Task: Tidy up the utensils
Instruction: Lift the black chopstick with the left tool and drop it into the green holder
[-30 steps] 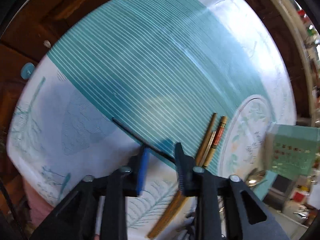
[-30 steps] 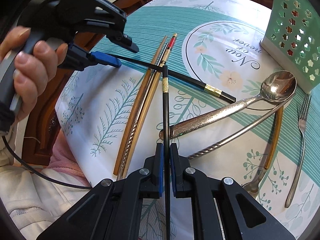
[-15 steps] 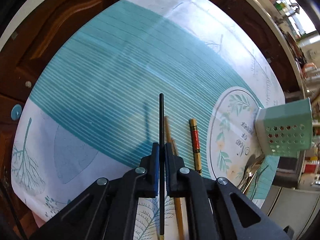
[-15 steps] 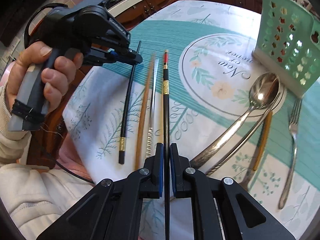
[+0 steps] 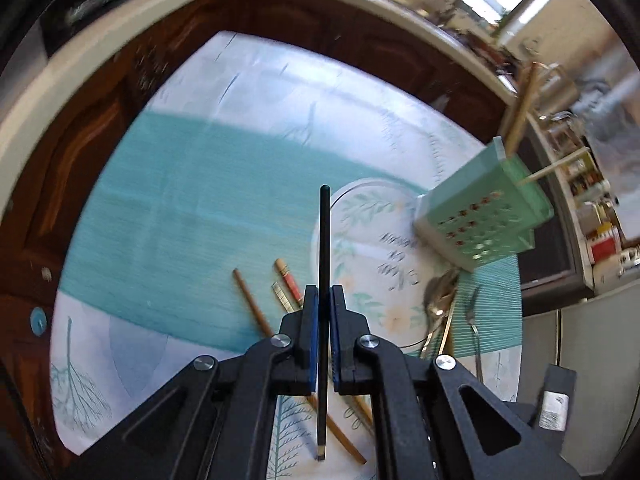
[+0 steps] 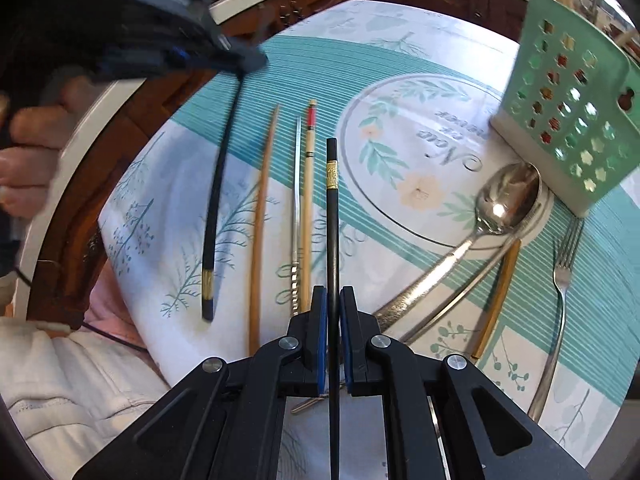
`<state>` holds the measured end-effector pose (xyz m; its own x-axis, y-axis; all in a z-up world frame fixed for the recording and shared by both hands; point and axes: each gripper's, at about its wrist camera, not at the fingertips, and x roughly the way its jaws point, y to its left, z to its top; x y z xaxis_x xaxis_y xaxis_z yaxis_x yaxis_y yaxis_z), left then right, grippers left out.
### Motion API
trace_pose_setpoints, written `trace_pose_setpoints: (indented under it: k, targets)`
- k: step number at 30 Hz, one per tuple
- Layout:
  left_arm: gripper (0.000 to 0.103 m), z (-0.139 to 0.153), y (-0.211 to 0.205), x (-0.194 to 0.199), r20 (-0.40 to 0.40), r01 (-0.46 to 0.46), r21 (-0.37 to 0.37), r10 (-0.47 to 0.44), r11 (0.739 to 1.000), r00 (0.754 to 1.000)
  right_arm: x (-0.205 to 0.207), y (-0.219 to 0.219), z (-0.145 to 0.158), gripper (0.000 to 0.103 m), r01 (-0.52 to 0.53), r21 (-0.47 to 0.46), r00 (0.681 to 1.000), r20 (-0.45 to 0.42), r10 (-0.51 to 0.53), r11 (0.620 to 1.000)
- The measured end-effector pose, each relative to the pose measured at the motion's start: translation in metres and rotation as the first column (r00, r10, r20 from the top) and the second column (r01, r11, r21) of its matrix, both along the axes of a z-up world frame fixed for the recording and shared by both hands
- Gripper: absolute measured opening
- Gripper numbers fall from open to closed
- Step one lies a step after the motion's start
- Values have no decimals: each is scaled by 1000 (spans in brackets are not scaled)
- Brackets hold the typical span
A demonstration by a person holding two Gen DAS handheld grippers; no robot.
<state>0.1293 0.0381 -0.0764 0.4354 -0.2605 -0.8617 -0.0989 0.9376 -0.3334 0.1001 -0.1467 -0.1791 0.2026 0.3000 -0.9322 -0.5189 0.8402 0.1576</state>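
Between each gripper's fingers (image 5: 311, 336), one black chopstick (image 6: 331, 216), clamped lengthwise.

Tablecloth (image 6: 400, 60): script lettering inside leaf-wreath circle, seen upside down from right wrist camera; first word reads "Nous" (image 6: 452, 158) as far as can tell, smaller words beside it not legible. Same lettering blurred in left wrist view. Black chopstick (image 6: 331, 220): gold band (image 6: 332, 175) bears engraved character, too small to read. No other readable text.
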Motion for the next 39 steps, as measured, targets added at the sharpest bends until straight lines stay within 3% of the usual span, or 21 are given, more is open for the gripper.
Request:
trace_pose_setpoints:
  k: [4,11,20,26,33,39]
  targets:
    - [2,43,-18,6,121,59,27,-62,998,991,8,-11,-3,6,58,2,998,-15,-58,998]
    - [2,119,-54,24,302,123,60,-135,991,944,19,-27,-15,7,139,53,986,-97,-133,989]
    - [2,202,-98,54,441,164,96,-189,982,877,22,-51,-3,8,214,159,975,-88,-202,964]
    - [2,205,-126,75,442,181,108,-211,977,872,17,-61,2,8,227,191,973,-84,-215,955]
    - [2,188,-118,94,425,178,-56,-138,982,895,9,-69,-4,8,231,198,972,-97,-216,952]
    - [2,182,-103,100,440,114,-84,-66,990,895,9,-72,-11,8,231,201,971,-106,-213,952]
